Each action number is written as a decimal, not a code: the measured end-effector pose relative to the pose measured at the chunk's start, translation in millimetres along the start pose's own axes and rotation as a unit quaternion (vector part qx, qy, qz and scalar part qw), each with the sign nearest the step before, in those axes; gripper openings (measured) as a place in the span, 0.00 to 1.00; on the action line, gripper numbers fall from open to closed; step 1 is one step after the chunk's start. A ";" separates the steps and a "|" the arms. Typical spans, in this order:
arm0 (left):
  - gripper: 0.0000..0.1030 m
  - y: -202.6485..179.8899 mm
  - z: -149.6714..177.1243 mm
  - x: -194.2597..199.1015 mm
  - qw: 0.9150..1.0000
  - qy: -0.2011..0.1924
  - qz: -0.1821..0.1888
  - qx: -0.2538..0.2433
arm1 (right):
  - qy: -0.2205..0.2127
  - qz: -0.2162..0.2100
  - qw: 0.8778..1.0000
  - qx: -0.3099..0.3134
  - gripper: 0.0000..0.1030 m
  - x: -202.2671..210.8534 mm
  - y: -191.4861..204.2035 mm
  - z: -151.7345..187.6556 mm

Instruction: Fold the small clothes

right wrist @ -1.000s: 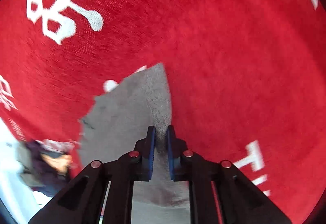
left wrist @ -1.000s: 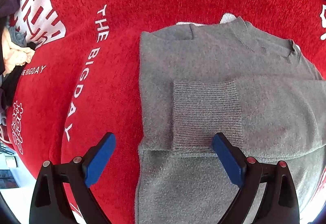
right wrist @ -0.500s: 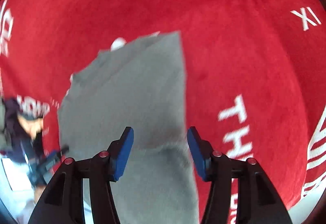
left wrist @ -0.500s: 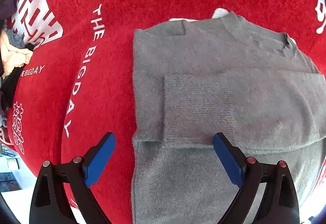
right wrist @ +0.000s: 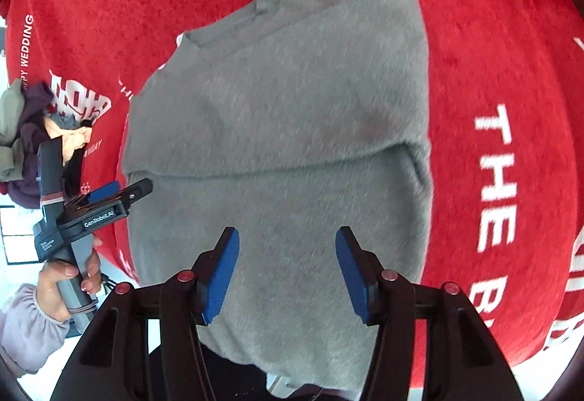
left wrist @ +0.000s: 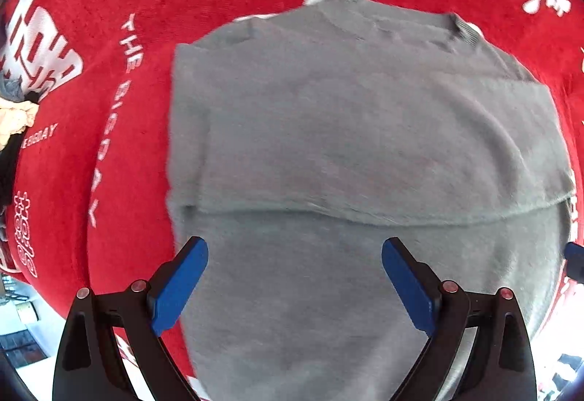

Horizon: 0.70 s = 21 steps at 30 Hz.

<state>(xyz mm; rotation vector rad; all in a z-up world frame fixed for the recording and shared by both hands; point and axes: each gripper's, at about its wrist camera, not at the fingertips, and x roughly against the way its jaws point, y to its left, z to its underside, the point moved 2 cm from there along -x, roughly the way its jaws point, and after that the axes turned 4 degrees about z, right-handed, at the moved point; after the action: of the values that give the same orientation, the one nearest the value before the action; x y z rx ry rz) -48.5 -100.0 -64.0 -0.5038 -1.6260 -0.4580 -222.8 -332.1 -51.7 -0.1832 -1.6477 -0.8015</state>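
A grey knit sweater [left wrist: 365, 131] lies flat on the red cloth, neckline at the far end, with a sleeve folded across the chest and its lower edge forming a crosswise line. My left gripper [left wrist: 294, 257] hovers open over the sweater's lower left part, pointing straight down, nothing between its blue pads. In the right wrist view the same sweater [right wrist: 292, 109] fills the middle. My right gripper [right wrist: 287, 238] stands open above its lower body, holding nothing. The left gripper [right wrist: 124, 190] shows beside the sweater's left edge, held by a hand [right wrist: 62, 277].
The red plush cloth [right wrist: 492, 36] with white lettering covers the table. A pile of other clothes [right wrist: 25, 138] sits at the cloth's left edge. The cloth's near edge, with white floor beyond, runs along the lower left [left wrist: 22, 320]. One blue pad of the right gripper's fingers [left wrist: 575, 260] shows at the right rim.
My right gripper opened, let go of the sweater's sleeve, and drew back and up. The sleeve now lies across the chest, covering the ribbed cuff. My left gripper shifted right over the sweater.
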 end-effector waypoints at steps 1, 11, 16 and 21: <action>0.94 -4.5 1.9 0.3 1.000 0.003 0.003 -0.001 | 0.002 -0.001 1.000 -0.001 0.57 0.3 -0.8 1.3; 0.94 -34.1 26.2 4.5 0.999 0.033 0.013 0.003 | 0.016 0.023 0.999 -0.025 0.58 2.0 -13.2 13.7; 0.94 -41.3 34.4 10.7 0.999 0.038 0.007 0.017 | 0.025 0.031 0.999 -0.016 0.61 5.9 -16.4 13.1; 0.94 -54.1 41.8 19.3 0.999 0.042 0.004 0.028 | 0.024 0.031 0.999 -0.001 0.63 14.4 -18.8 8.2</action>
<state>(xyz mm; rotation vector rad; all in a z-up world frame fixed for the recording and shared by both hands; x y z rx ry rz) -115.2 -119.7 -49.7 -0.4427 -1.5520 -0.4205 -243.1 -345.7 -46.2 -0.2126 -1.5882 -0.7554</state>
